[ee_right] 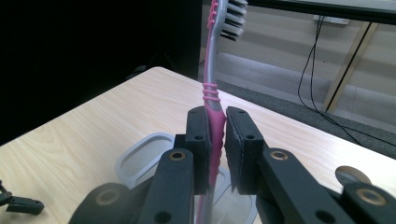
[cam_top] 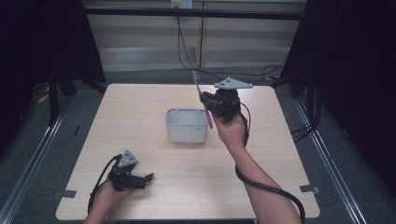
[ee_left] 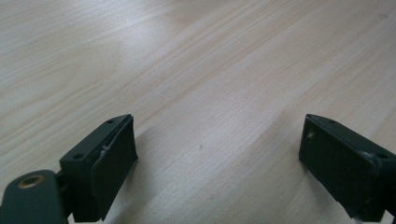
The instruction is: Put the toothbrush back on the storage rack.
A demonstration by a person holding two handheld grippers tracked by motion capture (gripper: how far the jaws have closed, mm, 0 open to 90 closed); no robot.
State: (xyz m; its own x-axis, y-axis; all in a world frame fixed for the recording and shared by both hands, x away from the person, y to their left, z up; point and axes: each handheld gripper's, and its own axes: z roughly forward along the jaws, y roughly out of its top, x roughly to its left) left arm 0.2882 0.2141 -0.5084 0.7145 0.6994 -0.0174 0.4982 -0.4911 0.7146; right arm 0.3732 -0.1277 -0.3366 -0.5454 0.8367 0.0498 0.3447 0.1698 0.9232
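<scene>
Right gripper [cam_top: 211, 103] raised above the table [cam_top: 140, 121], jaws clamped on a pink toothbrush [cam_top: 201, 96] at mid-handle, bristle head up and tilted toward the far side; in the right gripper view the toothbrush [ee_right: 213, 100] runs up between the two pads, ribbed grip section just above them, white bristles at top; the lower end of the handle hangs down next to the right rim of the grey tub [cam_top: 186, 125], whether it touches I cannot tell; the toothbrush looks light, stiff plastic, thin, likely to pivot in a pinch, so the ribbed rubbery part near the middle is the sensible hold and that is about where it is held; not fragile; the tub is a small rounded-rectangle container, open top, sits mid-table, looks empty from the high view, inside bottom not fully clear; the left gripper [cam_top: 140, 180] rests low near the front left of the table, jaws spread wide, nothing between them, bare wood under them in the left gripper view.
</scene>
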